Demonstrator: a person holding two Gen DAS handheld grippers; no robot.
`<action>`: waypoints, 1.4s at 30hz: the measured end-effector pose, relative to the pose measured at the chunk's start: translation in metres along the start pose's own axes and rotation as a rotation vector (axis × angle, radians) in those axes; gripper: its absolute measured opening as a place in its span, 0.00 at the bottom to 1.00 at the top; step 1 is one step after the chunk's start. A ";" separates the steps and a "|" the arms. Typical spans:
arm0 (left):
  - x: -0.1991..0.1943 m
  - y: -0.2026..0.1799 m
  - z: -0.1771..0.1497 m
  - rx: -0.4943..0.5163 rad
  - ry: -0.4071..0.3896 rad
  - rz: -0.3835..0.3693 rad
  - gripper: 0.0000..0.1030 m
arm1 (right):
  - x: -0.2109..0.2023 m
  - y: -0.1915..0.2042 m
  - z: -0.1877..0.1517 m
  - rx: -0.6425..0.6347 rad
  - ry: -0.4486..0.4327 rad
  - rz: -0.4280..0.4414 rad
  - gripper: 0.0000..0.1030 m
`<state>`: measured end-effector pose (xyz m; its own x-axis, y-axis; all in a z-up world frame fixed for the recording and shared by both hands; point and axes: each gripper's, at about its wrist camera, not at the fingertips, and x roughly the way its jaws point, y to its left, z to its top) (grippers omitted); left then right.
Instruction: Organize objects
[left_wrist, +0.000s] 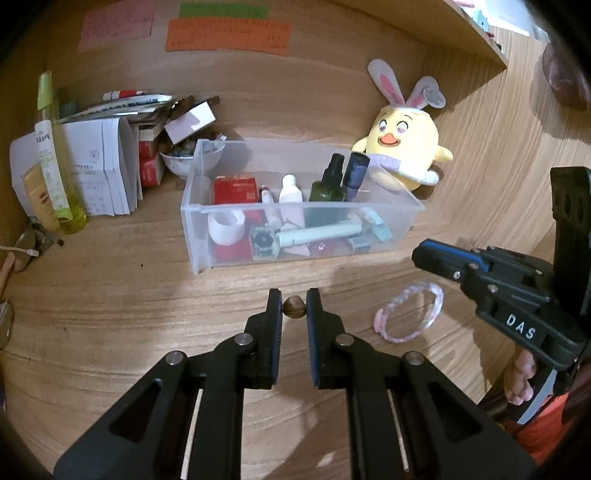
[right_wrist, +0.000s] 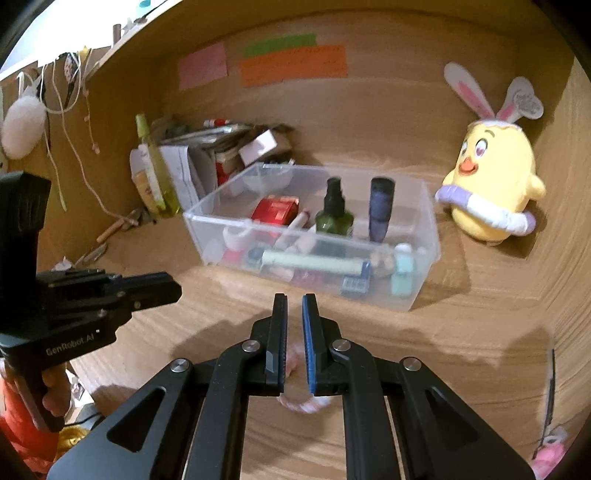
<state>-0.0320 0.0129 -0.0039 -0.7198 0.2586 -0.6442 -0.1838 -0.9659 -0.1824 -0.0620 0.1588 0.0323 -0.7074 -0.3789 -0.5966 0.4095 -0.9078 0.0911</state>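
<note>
My left gripper (left_wrist: 294, 301) is shut on a small brown round nut-like thing (left_wrist: 294, 307), held just above the wooden desk in front of a clear plastic bin (left_wrist: 195, 236). The bin holds bottles, tubes and small boxes. A pink and white braided bracelet (left_wrist: 408, 312) lies flat on the desk to the right. My right gripper (left_wrist: 419, 254) hovers above it, apart from it. In the right wrist view the right gripper (right_wrist: 294, 299) is shut with nothing between its tips. The bracelet (right_wrist: 303, 404) shows below its fingers, and the left gripper (right_wrist: 176, 287) reaches in from the left.
A yellow chick plush with rabbit ears (left_wrist: 404, 147) sits right of the bin. Papers, small boxes, a bowl (left_wrist: 186, 162) and a tall yellow-green bottle (left_wrist: 55, 155) crowd the back left corner. Coloured notes (left_wrist: 227, 35) hang on the back panel. A person's hand (left_wrist: 521, 376) grips the right handle.
</note>
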 end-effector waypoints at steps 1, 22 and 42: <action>-0.001 0.000 0.001 -0.001 -0.005 -0.001 0.11 | -0.002 -0.002 0.002 0.001 -0.009 -0.001 0.07; 0.003 0.009 0.041 0.001 -0.070 0.031 0.11 | 0.044 -0.009 -0.029 -0.115 0.232 -0.041 0.66; 0.040 0.022 0.078 -0.017 -0.043 0.059 0.11 | 0.039 -0.023 -0.021 -0.042 0.188 -0.042 0.08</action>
<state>-0.1174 0.0011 0.0244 -0.7570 0.2003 -0.6220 -0.1291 -0.9790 -0.1581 -0.0874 0.1687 -0.0100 -0.6059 -0.2965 -0.7383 0.4083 -0.9123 0.0313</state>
